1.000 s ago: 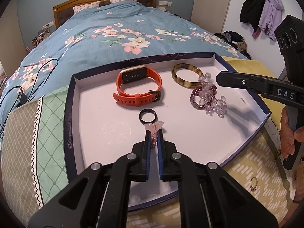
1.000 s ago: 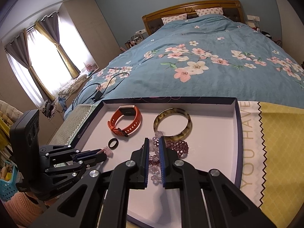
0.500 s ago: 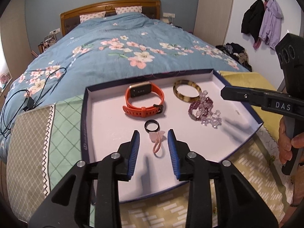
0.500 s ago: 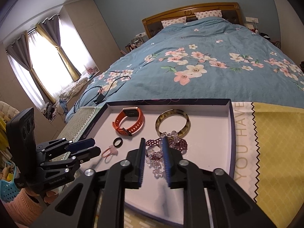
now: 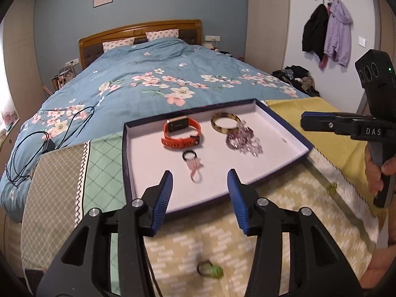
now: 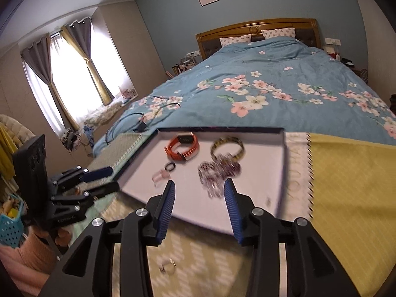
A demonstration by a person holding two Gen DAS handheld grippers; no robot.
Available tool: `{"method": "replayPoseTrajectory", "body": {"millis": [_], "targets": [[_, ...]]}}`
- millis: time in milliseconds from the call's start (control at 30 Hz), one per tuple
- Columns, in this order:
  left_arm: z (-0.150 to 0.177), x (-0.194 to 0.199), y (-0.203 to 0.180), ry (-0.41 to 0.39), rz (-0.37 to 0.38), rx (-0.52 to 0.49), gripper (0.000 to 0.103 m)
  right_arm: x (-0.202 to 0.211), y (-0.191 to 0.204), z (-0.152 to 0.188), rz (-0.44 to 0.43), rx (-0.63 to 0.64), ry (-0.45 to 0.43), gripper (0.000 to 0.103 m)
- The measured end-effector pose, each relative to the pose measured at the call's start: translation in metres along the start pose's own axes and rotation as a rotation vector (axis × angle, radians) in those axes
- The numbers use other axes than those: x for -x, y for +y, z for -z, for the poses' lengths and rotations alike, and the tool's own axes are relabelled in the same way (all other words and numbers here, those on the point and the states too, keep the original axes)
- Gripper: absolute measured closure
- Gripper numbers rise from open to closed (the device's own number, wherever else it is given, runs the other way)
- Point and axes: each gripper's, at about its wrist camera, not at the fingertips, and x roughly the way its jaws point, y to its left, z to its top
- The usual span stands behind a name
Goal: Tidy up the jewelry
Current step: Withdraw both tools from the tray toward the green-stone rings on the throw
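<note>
Both grippers stood parted and empty over the near edge of the tray.

Left wrist view: the left gripper [image 5: 200,179] had just been opening, its blue pads wide apart with nothing between them; beyond them, in the white tray [image 5: 292,137], lay a pink ring [image 5: 195,170] touching a black ring [image 5: 189,155], with an orange watch [image 5: 181,133], a bangle [image 5: 226,122] and a heap of purple beads [image 5: 243,141] further back. A green ring [image 5: 210,269] lay blurred on the yellow cloth [image 5: 247,247] below the jaws. The right gripper [image 5: 307,121] reached in from the right, held by a hand [image 5: 375,173].

Right wrist view: the right gripper [image 6: 200,189] had also just been opening and held nothing; the beads [image 6: 219,170] lay blurred just beyond its pads. A small ring [image 6: 168,268] lay on the cloth. The tray sat at the foot of a bed [image 6: 272,79] with a blue flowered quilt.
</note>
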Motion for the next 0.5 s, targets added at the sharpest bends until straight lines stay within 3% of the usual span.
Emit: {"method": "replayPoseTrajectory", "body": {"millis": [300, 500], "targets": [[0.035, 0.013, -0.018, 0.037, 0.073, -0.024, 0.056, 0.021, -0.021, 0.062, 0.089, -0.045, 0.092, 0.064], [0.049, 0.011, -0.043, 0.068, 0.106, -0.088, 0.055, 0.025, -0.02, 0.087, 0.126, -0.034, 0.134, 0.065]]}}
